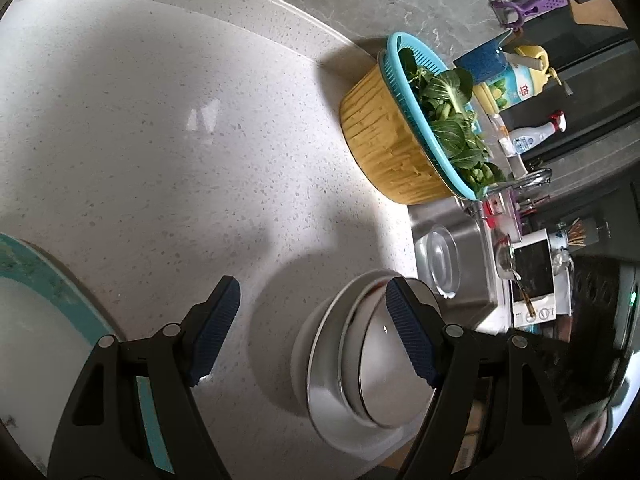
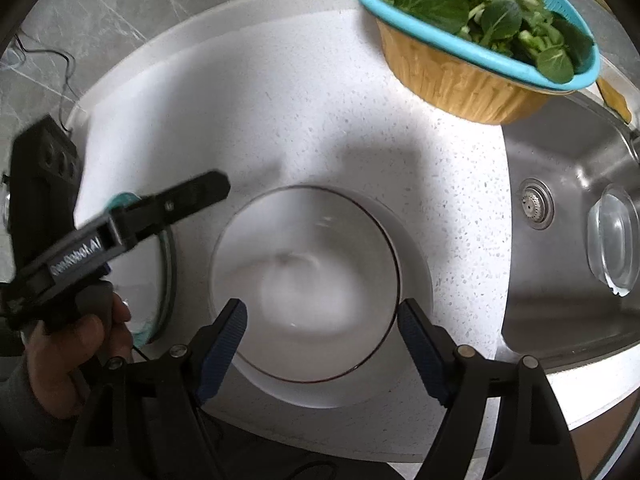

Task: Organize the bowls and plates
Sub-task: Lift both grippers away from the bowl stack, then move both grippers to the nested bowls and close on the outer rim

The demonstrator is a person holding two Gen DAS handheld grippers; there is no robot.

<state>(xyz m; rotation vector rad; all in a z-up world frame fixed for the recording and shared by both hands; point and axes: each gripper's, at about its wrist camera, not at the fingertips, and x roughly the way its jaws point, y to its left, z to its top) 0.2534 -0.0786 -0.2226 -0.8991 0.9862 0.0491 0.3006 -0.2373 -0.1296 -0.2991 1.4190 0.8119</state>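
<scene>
On the speckled counter (image 2: 280, 92) beside the sink (image 2: 568, 160) we see stacked bowls (image 2: 304, 264), the inner one with a dark rim. Our right gripper (image 2: 322, 320) hangs above them, fingers spread wide and touching nothing. Our left gripper (image 1: 312, 300) is open too, empty, with the bowls behind its right finger. A teal-rimmed plate (image 1: 60, 292) lies at left. A basket of greens (image 2: 476, 40) stands near the sink.

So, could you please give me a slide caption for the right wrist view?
Open right gripper above nested white bowls on the counter, beside the sink.
</scene>
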